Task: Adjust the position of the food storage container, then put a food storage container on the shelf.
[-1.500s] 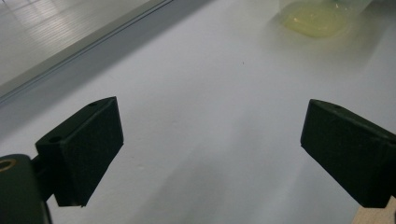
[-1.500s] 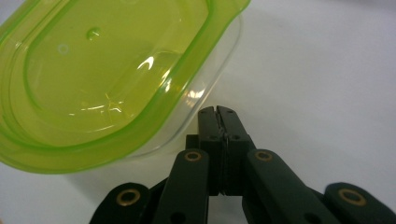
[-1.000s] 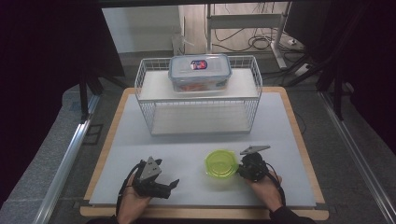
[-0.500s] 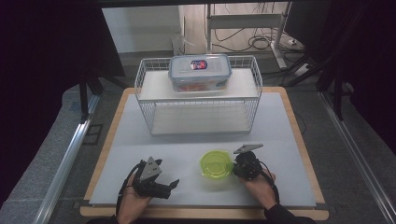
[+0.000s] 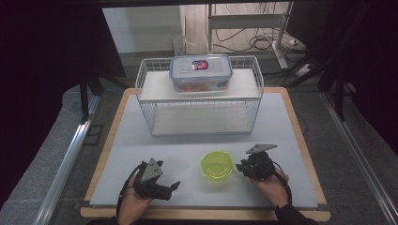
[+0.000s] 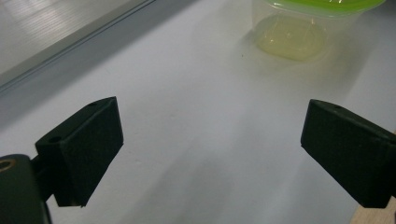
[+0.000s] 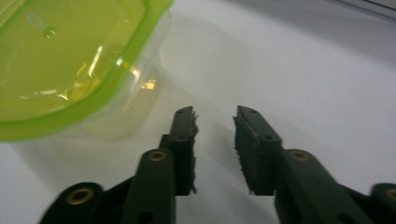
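Note:
A round clear container with a lime-green lid [image 5: 217,165] stands on the white table top between the two hands. My right gripper [image 5: 243,168] sits just right of it. In the right gripper view its jaws [image 7: 215,116] have just been opening and stand a little apart with nothing between them, and the container [image 7: 70,60] is off to their left. My left gripper [image 5: 170,176] rests near the front edge, pointing toward the container. Its jaws [image 6: 210,140] are spread wide over bare table, with the container [image 6: 303,28] some way ahead.
A white wire rack [image 5: 199,101] stands at the back of the table. On its upper shelf is a clear box with a blue-rimmed lid [image 5: 201,72]. The table's wooden edge [image 5: 206,213] runs along the front, close to both hands.
The container and right gripper shifted slightly left together. The right gripper has since drawn back a little to the right, off the container. The left hand stayed still.

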Demonstrator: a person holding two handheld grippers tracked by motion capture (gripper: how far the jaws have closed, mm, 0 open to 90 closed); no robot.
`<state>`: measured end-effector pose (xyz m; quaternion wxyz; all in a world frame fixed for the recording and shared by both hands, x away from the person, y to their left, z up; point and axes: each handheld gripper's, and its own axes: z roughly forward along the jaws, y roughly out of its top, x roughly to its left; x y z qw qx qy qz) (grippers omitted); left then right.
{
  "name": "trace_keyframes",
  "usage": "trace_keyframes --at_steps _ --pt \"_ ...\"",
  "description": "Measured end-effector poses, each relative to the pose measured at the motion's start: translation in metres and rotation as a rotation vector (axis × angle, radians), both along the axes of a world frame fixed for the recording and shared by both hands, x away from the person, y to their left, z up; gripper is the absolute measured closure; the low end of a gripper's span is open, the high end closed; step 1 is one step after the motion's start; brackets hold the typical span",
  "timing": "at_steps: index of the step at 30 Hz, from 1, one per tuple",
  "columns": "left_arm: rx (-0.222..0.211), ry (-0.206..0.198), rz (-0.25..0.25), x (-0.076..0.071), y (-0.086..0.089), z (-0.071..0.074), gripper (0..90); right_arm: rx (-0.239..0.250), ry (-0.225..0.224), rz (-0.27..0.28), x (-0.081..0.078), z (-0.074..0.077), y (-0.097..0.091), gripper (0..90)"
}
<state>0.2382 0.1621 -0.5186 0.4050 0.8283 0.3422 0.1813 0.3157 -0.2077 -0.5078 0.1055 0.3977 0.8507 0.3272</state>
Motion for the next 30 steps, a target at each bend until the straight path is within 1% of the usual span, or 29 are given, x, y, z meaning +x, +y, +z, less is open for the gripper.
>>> trace_keyframes --at_steps 3,5,6,7,14,15,18,23,24,25,27,29,30 --pt "0.008 0.004 -0.002 0.000 0.001 -0.001 5.4 -0.002 -0.004 -0.008 0.000 0.000 -0.008 53.7" --pt "0.011 0.008 -0.002 0.001 0.001 -0.001 5.4 0.008 0.003 -0.014 -0.001 0.001 -0.013 49.0" --pt "0.012 0.009 -0.002 0.001 0.000 -0.001 5.4 0.008 -0.008 -0.011 0.000 0.002 -0.016 46.4" --pt "0.014 0.010 -0.002 0.001 0.000 -0.002 5.4 0.012 -0.005 -0.015 -0.001 0.002 -0.018 44.0" --pt "0.022 0.015 -0.005 0.001 0.000 -0.003 5.4 0.026 -0.029 -0.023 -0.001 0.005 -0.027 31.7" --pt "0.023 0.017 -0.005 0.001 0.000 -0.003 5.4 0.033 -0.039 -0.027 -0.001 0.005 -0.027 30.8" --pt "0.026 0.017 -0.006 0.001 -0.001 -0.003 5.4 0.053 -0.028 -0.043 -0.001 0.005 -0.028 29.7" --pt "0.028 0.016 -0.008 0.001 -0.001 -0.003 5.4 0.038 -0.020 -0.050 -0.002 0.007 -0.026 29.5" --pt "0.027 0.017 -0.007 0.001 -0.001 -0.003 5.4 0.040 -0.012 -0.059 -0.003 0.008 -0.026 29.4" --pt "0.027 0.017 -0.006 0.001 0.000 -0.003 5.4 0.041 -0.014 -0.062 -0.003 0.009 -0.026 29.5" --pt "0.024 0.017 -0.005 0.001 0.000 -0.003 5.4 0.062 -0.006 -0.084 -0.003 0.011 -0.026 29.2" --pt "0.025 0.014 -0.008 0.001 -0.001 -0.002 5.4 0.085 0.002 -0.079 -0.005 0.013 -0.026 28.0" --pt "0.026 0.014 -0.008 0.001 -0.001 -0.002 5.4 0.089 -0.003 -0.079 -0.005 0.014 -0.026 28.2"
